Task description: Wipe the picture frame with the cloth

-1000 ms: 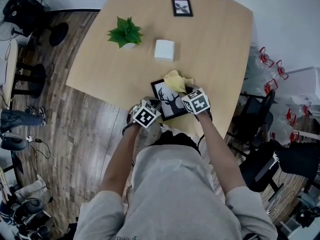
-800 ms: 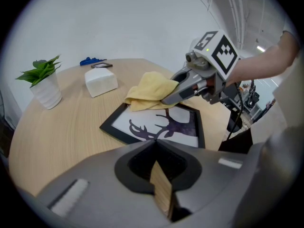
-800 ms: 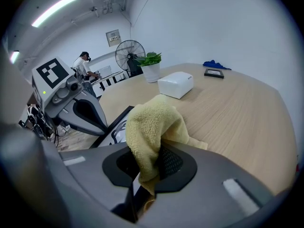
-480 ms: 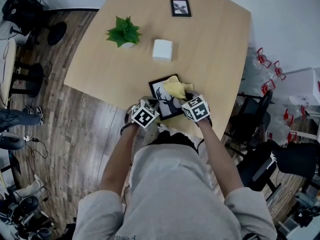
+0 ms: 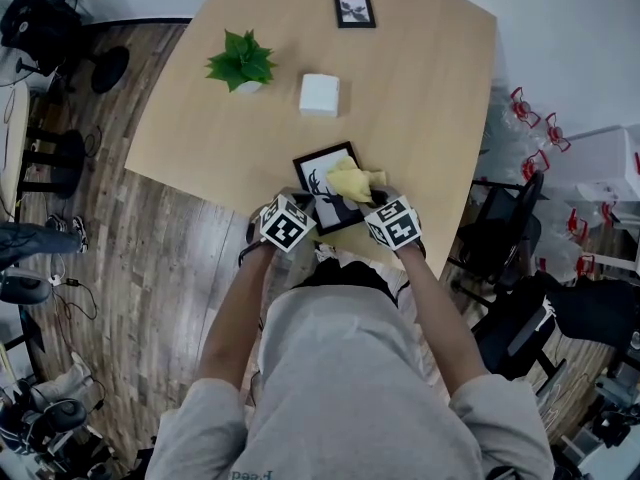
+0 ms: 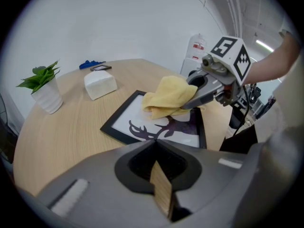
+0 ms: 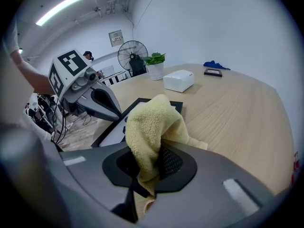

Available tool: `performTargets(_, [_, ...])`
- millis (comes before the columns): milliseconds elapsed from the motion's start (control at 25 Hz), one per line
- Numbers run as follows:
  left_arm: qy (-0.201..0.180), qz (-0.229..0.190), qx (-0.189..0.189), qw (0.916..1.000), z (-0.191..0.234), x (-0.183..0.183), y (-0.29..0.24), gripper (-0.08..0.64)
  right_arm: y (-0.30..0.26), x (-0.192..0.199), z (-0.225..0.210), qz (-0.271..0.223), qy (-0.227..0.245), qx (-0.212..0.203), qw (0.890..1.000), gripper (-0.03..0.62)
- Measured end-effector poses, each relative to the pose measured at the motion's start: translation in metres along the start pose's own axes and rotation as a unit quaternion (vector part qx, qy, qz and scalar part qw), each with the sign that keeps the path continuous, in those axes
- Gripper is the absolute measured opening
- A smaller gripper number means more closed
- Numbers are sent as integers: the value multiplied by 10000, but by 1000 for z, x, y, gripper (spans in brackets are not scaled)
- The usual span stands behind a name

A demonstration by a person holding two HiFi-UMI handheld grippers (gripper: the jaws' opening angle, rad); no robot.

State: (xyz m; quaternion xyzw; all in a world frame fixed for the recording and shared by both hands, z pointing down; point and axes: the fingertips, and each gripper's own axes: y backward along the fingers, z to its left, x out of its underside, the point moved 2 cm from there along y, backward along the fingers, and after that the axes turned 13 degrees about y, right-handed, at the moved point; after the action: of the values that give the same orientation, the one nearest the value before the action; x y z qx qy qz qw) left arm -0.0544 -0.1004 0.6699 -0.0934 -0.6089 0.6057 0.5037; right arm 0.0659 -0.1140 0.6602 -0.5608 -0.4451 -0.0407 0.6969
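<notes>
In the head view I am seeing both bare forearms reaching forward from the grey shirt [image 5: 340, 368] to the near edge of the table [image 5: 430, 98], with the left gripper [image 5: 288, 224] at the near left corner of the picture frame [image 5: 315, 176] and the right gripper [image 5: 378, 206] at its near right side. The frame is lying near the table's near edge, and the yellow cloth [image 5: 353, 181] is resting on its right part.

Only the right gripper view is showing the grip: the jaws are closing tightly on a fold of the cloth, which is bunching up over the frame's glass. Only the left gripper view is showing that the left jaws are nearly together on a thin brown strip [image 6: 162, 194]; I cannot tell if it is belonging to the frame. This view is also showing the deer picture under the cloth.

Farther on the table, 1 potted plant [image 5: 240, 61] is standing at the left, 1 white box [image 5: 319, 95] beside it, and 1 small frame [image 5: 354, 10] at the far edge. A blue thing [image 7: 216, 65] near that small frame is appearing only in the gripper views, and a fan [image 7: 133, 53] only in the right one.

I am reading no writing; the cubes are carrying only black and white squares.
</notes>
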Motion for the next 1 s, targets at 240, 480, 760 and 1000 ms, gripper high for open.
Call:
performTargets(240, [-10,6,-12,10000,-1,0,0,52,8,9,7,-30,-46,-19,10000,49])
performTargets(480, [27,-12,-20,10000,-1,-1,1,52,13,15,13,-62,-93,-25,9999,49])
performTargets(760, [98,-53,-32,9999,-1,-1,1,52,20,23,20,-40,-74,-63,9999,49])
performTargets(1000, [108,-60,-29,9999,-1,-1,2,52,26,28,26,-52,-113,-123,9998,49])
